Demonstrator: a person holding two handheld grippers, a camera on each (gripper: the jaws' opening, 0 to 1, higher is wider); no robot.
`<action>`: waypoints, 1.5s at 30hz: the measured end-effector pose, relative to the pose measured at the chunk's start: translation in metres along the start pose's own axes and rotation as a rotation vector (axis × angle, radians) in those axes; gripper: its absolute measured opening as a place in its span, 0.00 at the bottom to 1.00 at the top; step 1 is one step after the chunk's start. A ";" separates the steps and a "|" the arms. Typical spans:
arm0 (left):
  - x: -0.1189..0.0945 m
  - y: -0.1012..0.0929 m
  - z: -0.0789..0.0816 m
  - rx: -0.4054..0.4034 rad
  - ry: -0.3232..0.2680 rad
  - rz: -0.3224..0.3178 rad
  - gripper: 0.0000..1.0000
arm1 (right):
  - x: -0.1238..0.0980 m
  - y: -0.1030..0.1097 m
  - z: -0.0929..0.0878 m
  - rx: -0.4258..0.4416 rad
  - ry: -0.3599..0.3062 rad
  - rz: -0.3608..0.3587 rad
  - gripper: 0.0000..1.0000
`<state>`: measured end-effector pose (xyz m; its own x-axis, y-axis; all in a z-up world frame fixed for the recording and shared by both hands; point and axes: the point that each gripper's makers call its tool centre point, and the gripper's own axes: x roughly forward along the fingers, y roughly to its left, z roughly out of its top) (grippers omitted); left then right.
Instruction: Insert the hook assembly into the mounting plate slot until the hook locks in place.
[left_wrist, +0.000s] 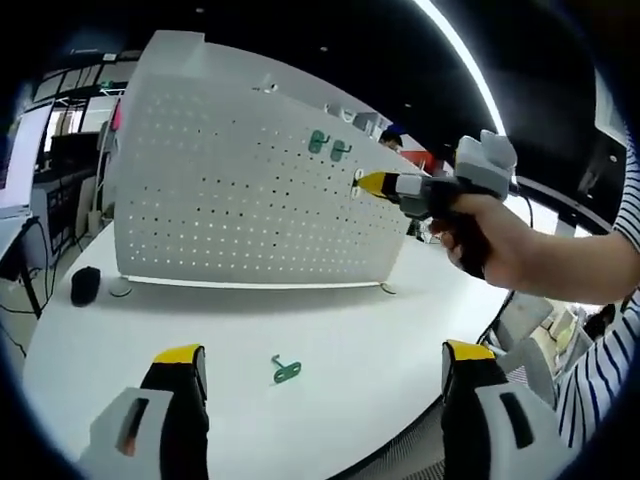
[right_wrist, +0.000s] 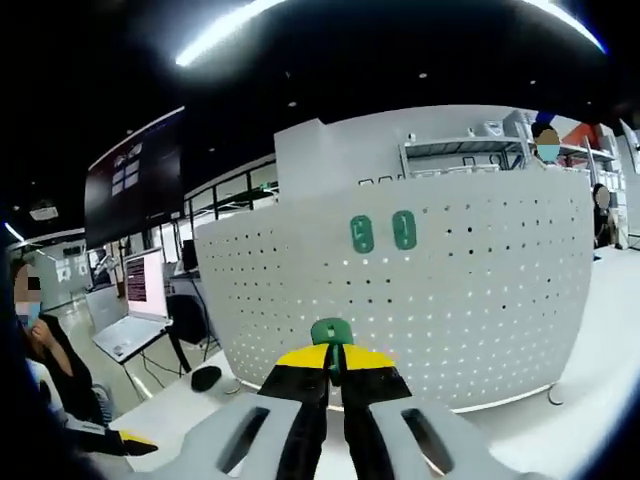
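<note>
Now our right gripper (right_wrist: 335, 362) has its fingers squeezed on a green hook (right_wrist: 331, 333), close to the white hole board (right_wrist: 480, 300). Our left gripper (left_wrist: 325, 365) fingers are apart above another hook (left_wrist: 286, 370) on the desk (left_wrist: 380, 330). We should push straight and slow until it clicks.

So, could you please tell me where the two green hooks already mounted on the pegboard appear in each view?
Left gripper view: the mounted green hooks sit upper centre, left of the right gripper.
Right gripper view: they sit just above centre.
Shared landmark: the white pegboard.
</note>
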<state>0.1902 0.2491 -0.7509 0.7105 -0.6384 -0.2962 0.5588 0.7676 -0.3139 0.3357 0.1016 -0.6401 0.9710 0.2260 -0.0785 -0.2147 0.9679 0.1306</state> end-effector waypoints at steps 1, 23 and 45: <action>0.000 0.000 0.000 -0.002 0.000 0.001 1.00 | 0.002 -0.004 0.002 0.001 -0.002 -0.007 0.00; 0.002 0.005 -0.005 -0.017 0.027 0.021 0.98 | 0.041 -0.052 0.038 0.006 -0.096 -0.110 0.00; 0.006 0.004 -0.011 -0.021 0.061 0.014 0.94 | 0.068 -0.101 0.080 0.000 -0.180 -0.193 0.00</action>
<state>0.1917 0.2481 -0.7637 0.6904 -0.6302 -0.3553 0.5391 0.7757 -0.3283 0.4318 0.0106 -0.5800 0.9970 0.0138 0.0755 -0.0236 0.9912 0.1305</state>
